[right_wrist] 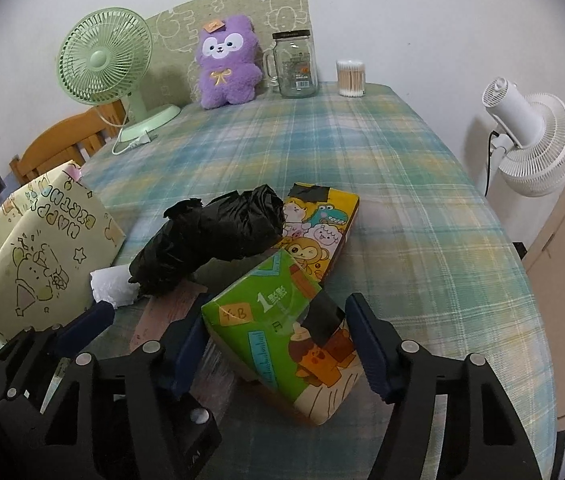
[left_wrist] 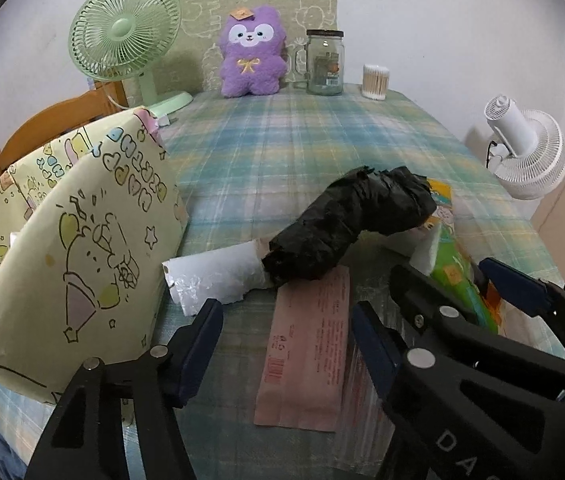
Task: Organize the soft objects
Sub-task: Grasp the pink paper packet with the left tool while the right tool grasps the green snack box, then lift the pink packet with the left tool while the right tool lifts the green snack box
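Observation:
A pile lies on the near part of the table: a black bag roll (left_wrist: 346,224) (right_wrist: 210,236), a white bag roll (left_wrist: 210,276) (right_wrist: 112,286), a pink flat pack (left_wrist: 306,356) (right_wrist: 166,312), a yellow tissue pack (right_wrist: 318,232) and a green tissue pack (right_wrist: 282,328) (left_wrist: 458,284). A yellow gift bag (left_wrist: 70,248) (right_wrist: 38,256) stands at the left. My left gripper (left_wrist: 282,348) is open, its fingers either side of the pink pack. My right gripper (right_wrist: 274,344) has its jaws on both sides of the green tissue pack, which is tilted up; contact is unclear.
A purple plush (left_wrist: 252,54) (right_wrist: 226,64), a glass jar (left_wrist: 324,62), a cotton swab tub (left_wrist: 374,82) and a green desk fan (left_wrist: 126,40) stand at the back of the plaid tablecloth (left_wrist: 302,140). A white fan (right_wrist: 530,148) stands off the right edge. A wooden chair (left_wrist: 58,120) is at the left.

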`<state>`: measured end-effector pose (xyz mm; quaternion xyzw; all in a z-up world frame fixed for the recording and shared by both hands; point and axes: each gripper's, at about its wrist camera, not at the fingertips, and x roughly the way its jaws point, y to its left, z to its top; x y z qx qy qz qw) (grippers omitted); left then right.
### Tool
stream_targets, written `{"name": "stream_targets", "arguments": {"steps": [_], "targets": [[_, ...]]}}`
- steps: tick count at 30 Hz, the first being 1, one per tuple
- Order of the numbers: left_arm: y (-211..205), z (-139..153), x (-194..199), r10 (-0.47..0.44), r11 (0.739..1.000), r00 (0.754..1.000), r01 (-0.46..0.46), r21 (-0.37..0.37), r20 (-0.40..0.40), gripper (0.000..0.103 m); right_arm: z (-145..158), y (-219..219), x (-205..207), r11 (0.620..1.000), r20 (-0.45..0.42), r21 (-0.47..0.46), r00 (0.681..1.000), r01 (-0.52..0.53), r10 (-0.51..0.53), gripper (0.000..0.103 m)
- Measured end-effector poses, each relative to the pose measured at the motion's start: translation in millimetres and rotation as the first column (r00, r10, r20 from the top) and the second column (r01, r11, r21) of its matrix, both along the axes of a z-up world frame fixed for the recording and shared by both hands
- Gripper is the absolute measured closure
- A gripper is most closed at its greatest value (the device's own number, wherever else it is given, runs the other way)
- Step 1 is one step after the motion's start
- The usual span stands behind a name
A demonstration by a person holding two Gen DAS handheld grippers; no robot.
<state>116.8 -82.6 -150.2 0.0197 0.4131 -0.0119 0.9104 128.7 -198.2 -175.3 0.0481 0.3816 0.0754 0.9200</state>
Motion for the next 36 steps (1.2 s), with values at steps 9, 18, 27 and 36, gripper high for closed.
{"name": "stream_targets", "arguments": {"steps": [9, 18, 27, 36], "targets": [[1.8, -3.4, 0.0, -0.027, 0.999, 0.999, 0.025, -0.032, -0.038, 0.063, 0.2, 1.2, -3.5, 1.000, -0.004, -0.008, 1.000, 0.011, -0.011, 0.039], [-0.1, 8.9, -11.4, -0.055, 0.998, 0.998, 0.055, -0.030, -0.005, 0.064, 10.4, 0.1, -14.6, 1.000, 0.014, 0.013, 1.000, 0.016, -0.016, 0.044], [-2.7, 28.7, -21.4, -0.079, 0.996, 0.996, 0.080, -0.029, 0.045, 0.064, 30.5, -2.8, -27.0, 1.000, 0.062, 0.020, 0.998, 0.024, -0.025, 0.049], [-3.9, 51.9, -27.3, -0.096, 0.995, 0.992, 0.098, -0.031, 0.084, 0.064, 54.8, -5.2, -39.0, 0.999, 0.107, 0.020, 0.993, 0.041, -0.043, 0.049]]}}
